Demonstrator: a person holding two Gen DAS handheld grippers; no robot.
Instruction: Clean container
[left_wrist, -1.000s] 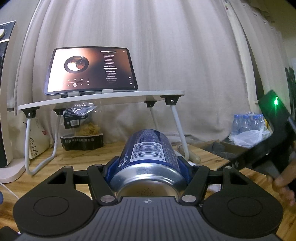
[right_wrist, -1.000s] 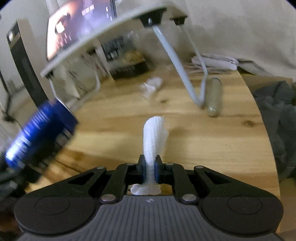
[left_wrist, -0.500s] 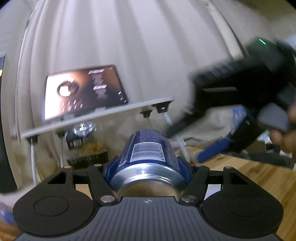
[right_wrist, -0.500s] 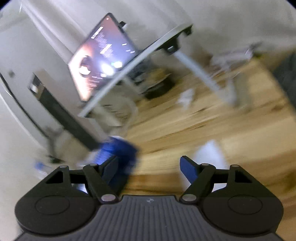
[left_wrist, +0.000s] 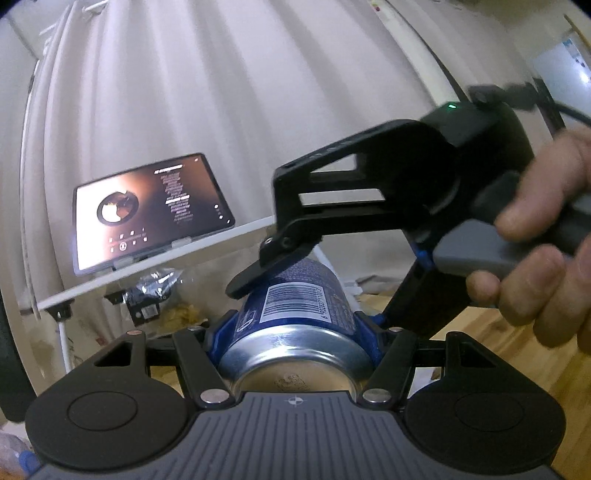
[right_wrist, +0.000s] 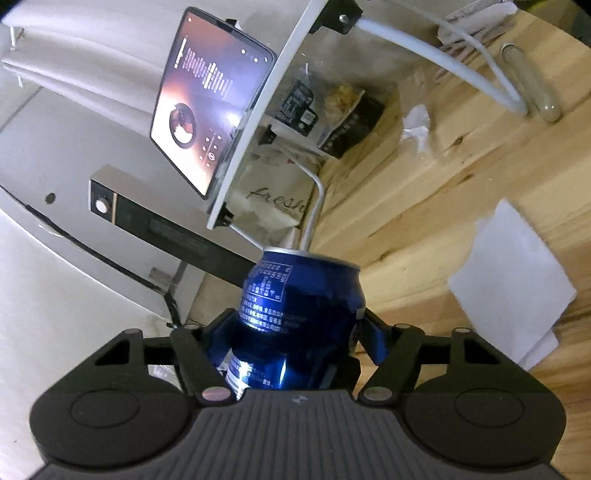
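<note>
A blue drink can (left_wrist: 299, 314) is clamped between the fingers of my left gripper (left_wrist: 295, 325), held above the table with its silver base toward the camera. My right gripper (right_wrist: 295, 325) comes in from the upper right in the left wrist view (left_wrist: 291, 236) and straddles the same can (right_wrist: 299, 295) with its jaws wide; whether its pads touch the can I cannot tell. The white tissue (right_wrist: 513, 273) lies flat on the wooden table (right_wrist: 424, 206), to the right of the can.
A white folding stand (left_wrist: 155, 266) carries a lit tablet (left_wrist: 147, 214) behind the can. Under it sit a snack bag (right_wrist: 351, 122) and a crumpled wrapper (right_wrist: 415, 125). A glass tube (right_wrist: 528, 81) lies by the stand's leg. Curtains hang behind.
My right gripper let go of the white tissue, which now lies on the table, opened, and swung up and left around the can. My left gripper tilted upward with the can.
</note>
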